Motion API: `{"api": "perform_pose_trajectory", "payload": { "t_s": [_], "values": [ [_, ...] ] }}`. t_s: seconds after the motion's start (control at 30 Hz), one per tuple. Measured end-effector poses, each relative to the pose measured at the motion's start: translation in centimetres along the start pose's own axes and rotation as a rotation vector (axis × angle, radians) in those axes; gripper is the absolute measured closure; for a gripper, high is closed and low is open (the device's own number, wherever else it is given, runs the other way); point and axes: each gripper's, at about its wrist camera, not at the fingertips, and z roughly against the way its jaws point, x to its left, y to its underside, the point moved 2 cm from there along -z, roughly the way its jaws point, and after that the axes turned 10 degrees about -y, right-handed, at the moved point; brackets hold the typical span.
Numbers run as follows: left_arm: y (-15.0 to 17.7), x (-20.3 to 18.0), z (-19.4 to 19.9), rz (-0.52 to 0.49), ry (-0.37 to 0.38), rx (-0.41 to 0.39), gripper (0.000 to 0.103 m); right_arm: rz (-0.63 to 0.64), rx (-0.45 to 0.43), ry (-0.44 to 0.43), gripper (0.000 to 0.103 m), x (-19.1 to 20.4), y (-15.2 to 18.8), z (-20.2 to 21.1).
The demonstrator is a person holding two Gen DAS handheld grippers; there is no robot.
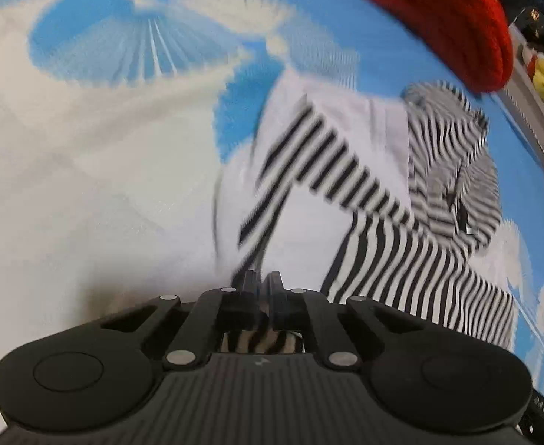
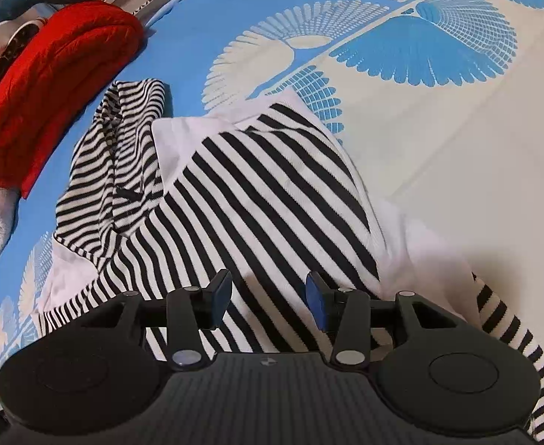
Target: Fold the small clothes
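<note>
Striped top spread on the bedsheet right under the right gripper, hood off ahead-left; folded knit further left beyond it; left gripper at the top's edge, sheet to its left

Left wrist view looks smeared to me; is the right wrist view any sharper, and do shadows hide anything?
Left wrist view: motion blur smears the striped garment and the bedsheet; the left gripper stays sharp. Right wrist view: crisp stripes, with only a soft shadow on the sheet beside the right gripper; fisheye curving in both.
</note>
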Motion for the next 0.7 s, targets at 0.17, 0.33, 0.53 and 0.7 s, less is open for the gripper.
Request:
{"api": "perform_pose_trajectory", "payload": {
  "t_s": [0.17, 0.33, 0.53, 0.7],
  "values": [
    [0.7, -0.9, 4.3, -0.017, -0.097, -0.18, 0.101, 0.006, 0.007, 0.01, 0.055, 0.0, 0.3, -0.3],
    [1.5, -0.7, 2.8, 0.024, -0.158, -0.098, 0.1, -0.004, 0.016, 0.056, 0.055, -0.7, 0.3, -0.7],
    [0.7, -2.1, 5.8, -0.023, -0.185, -0.311, 0.096, 0.02, -0.014, 0.106, 0.055, -0.5, 0.4, -0.3],
    [0.7, -2.6, 4.4, 0.011, -0.102, -0.225, 0.096, 0.038, -0.046, 0.137, 0.055, -0.7, 0.2, 0.0]
  ]
}}
